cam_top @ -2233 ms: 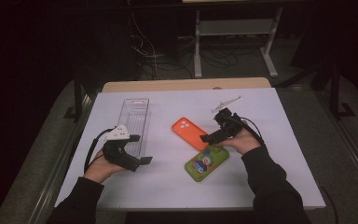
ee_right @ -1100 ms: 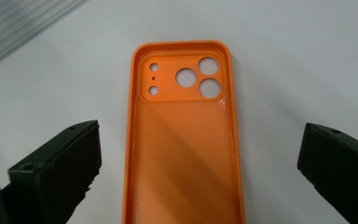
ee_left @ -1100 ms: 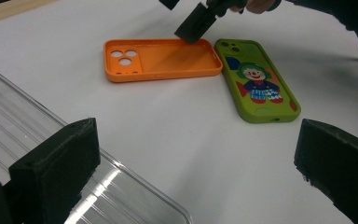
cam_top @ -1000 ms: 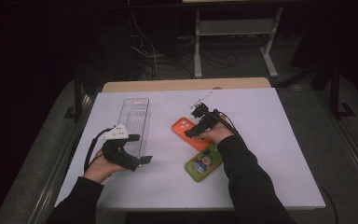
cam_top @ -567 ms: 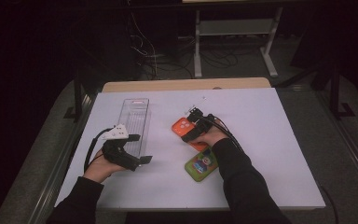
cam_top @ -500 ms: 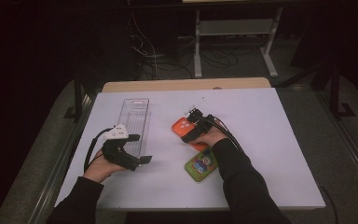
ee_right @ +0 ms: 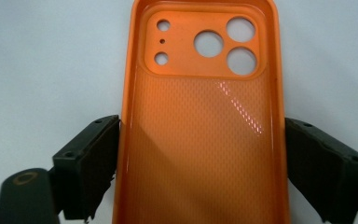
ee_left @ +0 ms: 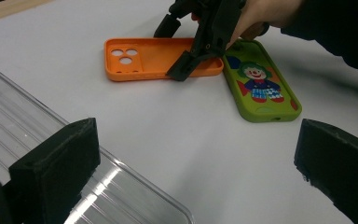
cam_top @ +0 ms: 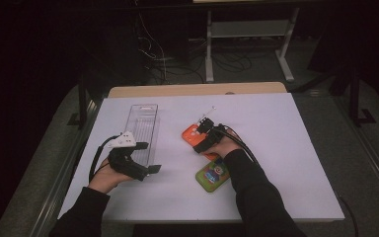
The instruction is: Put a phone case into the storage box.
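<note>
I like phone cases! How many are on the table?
2. The orange case lies between the jaws of the right claw; the green clown case lies beside it, nearer the person.

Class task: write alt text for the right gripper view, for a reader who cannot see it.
An orange phone case lies open side up on a white table, camera cut-outs at the top. The right hand-held gripper has a black jaw against each long edge of the case, the jaws having just been closing.

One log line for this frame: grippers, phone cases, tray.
right gripper: jaws just closing, both pads at the long edges of orange phone case | left gripper: open, over clear tray | green phone case: flat on table
</note>
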`<state>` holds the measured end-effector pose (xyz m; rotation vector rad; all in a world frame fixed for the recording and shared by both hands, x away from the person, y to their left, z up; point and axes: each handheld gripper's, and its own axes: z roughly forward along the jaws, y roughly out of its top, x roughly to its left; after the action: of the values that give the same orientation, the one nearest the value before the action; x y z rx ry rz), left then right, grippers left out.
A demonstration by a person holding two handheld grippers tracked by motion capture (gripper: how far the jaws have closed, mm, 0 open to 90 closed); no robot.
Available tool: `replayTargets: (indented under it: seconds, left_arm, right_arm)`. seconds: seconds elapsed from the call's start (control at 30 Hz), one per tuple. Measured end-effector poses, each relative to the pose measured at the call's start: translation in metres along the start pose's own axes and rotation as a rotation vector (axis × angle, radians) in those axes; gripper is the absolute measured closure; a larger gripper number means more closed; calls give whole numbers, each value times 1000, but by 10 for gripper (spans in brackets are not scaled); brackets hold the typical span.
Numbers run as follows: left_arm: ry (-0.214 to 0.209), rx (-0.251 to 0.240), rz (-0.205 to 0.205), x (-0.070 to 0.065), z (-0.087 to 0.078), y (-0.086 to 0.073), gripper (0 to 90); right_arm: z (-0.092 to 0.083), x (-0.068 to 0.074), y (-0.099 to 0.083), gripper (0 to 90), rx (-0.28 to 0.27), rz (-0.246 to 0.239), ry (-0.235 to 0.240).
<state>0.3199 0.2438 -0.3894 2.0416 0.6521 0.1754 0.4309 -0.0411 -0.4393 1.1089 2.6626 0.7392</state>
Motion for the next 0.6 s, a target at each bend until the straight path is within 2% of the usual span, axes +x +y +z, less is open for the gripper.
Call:
replayTargets:
  seconds: [0.4,0.6]
  left_arm:
    - [6,0,1,0,-1,0,0]
    - [6,2,6,2,-2,1,0]
  right_arm:
    - [0,1,2,154,16,8,-11]
    - [-4,-2,4,154,12,12,3]
